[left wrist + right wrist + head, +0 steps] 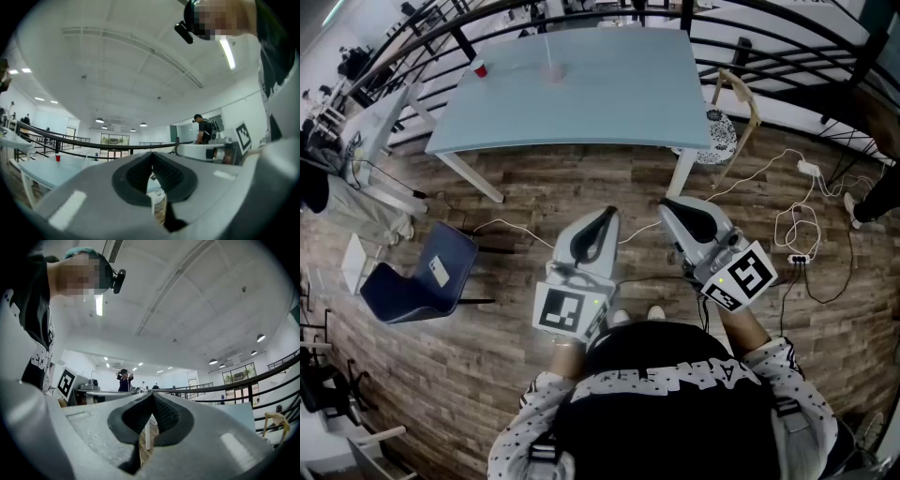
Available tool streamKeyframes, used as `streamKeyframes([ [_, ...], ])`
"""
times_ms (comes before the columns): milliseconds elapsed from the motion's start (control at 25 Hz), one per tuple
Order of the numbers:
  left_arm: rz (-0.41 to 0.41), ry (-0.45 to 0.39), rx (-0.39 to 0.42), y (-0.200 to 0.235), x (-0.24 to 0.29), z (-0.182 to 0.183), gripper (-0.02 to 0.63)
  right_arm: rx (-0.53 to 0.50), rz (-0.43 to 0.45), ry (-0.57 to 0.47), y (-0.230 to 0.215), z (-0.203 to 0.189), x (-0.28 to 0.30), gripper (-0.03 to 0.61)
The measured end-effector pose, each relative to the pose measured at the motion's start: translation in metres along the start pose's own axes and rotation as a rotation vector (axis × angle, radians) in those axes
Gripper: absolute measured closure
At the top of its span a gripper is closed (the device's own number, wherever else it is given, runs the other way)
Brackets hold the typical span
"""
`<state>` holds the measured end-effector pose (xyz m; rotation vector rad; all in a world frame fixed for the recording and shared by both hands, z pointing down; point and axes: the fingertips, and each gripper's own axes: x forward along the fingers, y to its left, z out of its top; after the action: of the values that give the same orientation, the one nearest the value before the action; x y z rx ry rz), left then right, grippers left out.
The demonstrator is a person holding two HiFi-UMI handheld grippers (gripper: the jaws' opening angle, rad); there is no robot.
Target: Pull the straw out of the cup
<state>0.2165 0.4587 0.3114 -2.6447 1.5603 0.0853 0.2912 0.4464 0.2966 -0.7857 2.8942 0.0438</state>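
Thin straw [547,52] stands in a clear plastic cup [553,72] on the pale blue desk [619,103]. The left hand-held gripper [607,212] and right hand-held gripper [668,203] are closed, empty.

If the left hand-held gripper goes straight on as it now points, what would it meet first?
Probably the near edge of the light blue table; the way before it looks free.

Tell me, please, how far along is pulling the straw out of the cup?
Done: nothing yet; the straw, faint from here, seems to stand in the clear cup on the blue table. In hand: nothing; the left hand-held gripper and the right hand-held gripper are both shut and empty, held close to the person, far from the table. To do: walk up, grip the straw, pull it out.
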Motion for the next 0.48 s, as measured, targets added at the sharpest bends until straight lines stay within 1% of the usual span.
streamKeyframes([
  [120,0.008,0.02,-0.034,-0.003,0.002,0.003,0.624,-0.001,0.002,-0.002,-0.001,0.0,-0.001,0.58],
  [240,0.021,0.024,-0.025,-0.003,0.003,0.002,0.624,0.0,0.001,-0.003,-0.007,0.0,-0.004,0.58],
  [360,0.037,0.016,0.005,0.003,0.001,0.001,0.624,0.009,0.011,-0.013,-0.01,0.001,-0.005,0.58],
  [480,0.055,0.036,-0.009,0.001,0.001,0.002,0.624,-0.007,0.017,-0.018,-0.013,0.003,-0.009,0.58],
])
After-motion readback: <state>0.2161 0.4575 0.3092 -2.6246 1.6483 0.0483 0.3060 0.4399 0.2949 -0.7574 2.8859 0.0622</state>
